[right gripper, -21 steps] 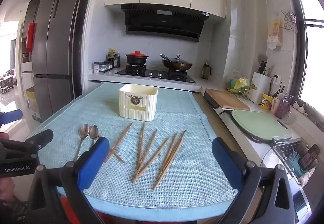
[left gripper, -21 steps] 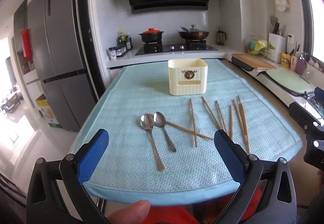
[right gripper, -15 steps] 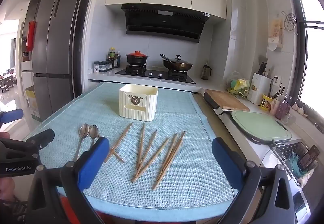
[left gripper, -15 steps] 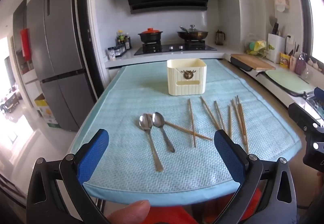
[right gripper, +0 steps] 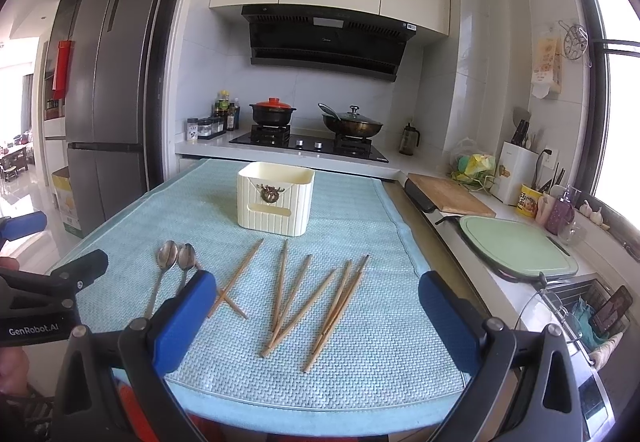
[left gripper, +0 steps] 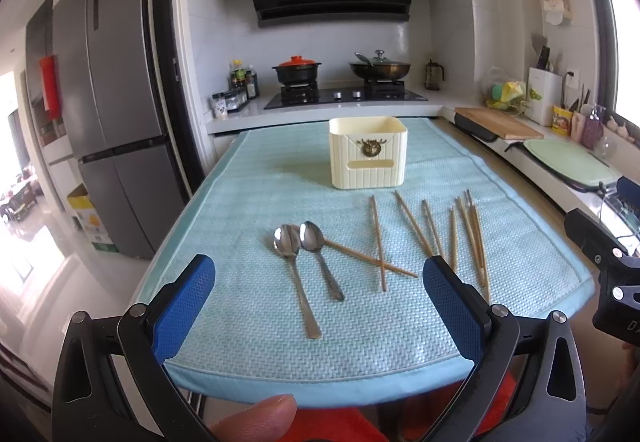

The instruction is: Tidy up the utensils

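Note:
Two metal spoons (left gripper: 304, 262) lie side by side on the light blue mat (left gripper: 256, 194), bowls away from me; they also show in the right wrist view (right gripper: 172, 262). Several wooden chopsticks (left gripper: 432, 234) lie scattered to their right, also in the right wrist view (right gripper: 316, 298). A cream utensil holder (left gripper: 368, 152) stands behind them, also in the right wrist view (right gripper: 276, 204). My left gripper (left gripper: 318, 302) is open and empty above the mat's near edge, in front of the spoons. My right gripper (right gripper: 318, 314) is open and empty in front of the chopsticks.
A stove (right gripper: 308, 140) with a red-lidded pot (right gripper: 272, 110) and a wok (right gripper: 352, 124) stands behind the table. A fridge (left gripper: 108, 114) is at the left. A counter with a cutting board (right gripper: 448, 194) and green tray (right gripper: 516, 246) runs along the right.
Both grippers stay open and almost still; the left view has shifted very slightly. Nothing on the mat has moved.

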Motion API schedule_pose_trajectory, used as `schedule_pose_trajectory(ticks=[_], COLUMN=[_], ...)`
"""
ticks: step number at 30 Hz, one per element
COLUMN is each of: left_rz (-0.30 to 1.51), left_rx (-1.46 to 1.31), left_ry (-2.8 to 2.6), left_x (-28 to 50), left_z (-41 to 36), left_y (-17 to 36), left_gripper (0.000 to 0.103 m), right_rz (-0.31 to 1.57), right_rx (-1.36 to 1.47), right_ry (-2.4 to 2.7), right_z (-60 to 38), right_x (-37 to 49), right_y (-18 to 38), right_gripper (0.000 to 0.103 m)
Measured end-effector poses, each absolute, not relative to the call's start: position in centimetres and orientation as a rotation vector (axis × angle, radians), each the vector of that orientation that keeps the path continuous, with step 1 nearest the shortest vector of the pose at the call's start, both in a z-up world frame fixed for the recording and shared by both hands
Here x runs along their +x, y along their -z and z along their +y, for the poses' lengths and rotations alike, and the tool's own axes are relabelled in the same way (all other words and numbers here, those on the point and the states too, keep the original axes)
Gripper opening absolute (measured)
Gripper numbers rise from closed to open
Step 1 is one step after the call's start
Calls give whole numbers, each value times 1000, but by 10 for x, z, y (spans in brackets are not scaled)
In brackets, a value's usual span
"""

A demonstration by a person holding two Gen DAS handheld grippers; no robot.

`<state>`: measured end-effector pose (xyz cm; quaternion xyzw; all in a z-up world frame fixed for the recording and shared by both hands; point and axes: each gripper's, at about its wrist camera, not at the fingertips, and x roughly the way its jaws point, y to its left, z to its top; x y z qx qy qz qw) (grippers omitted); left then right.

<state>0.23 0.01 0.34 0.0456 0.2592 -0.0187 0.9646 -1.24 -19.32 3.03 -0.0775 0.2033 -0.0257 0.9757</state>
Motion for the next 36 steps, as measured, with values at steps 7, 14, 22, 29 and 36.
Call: schedule_pose_trajectory(ticks=[7,14,22,29,36], left_rz=[520,523,545,619,570], left_rx=[89,79,75,62,67], left_ry=[41,45,71,122,148], left_x=[1,1,1,1,1], left_z=[0,0,-3,-6,-7], left_y=[-1,1,6,8,6], left_gripper=[103,103,103,103,103], right_rz=[414,413,414,415,417], right_rx=[-158,-154,-142,-142,-138], right_ry=[47,36,41,42,43], right_z=[-191,-192,-193,-193,-193], right_x=[-13,-12,-10,-10,-11], right_y=[-29,-31,-29,-29,-27], right_gripper=[103,103,103,103,103])
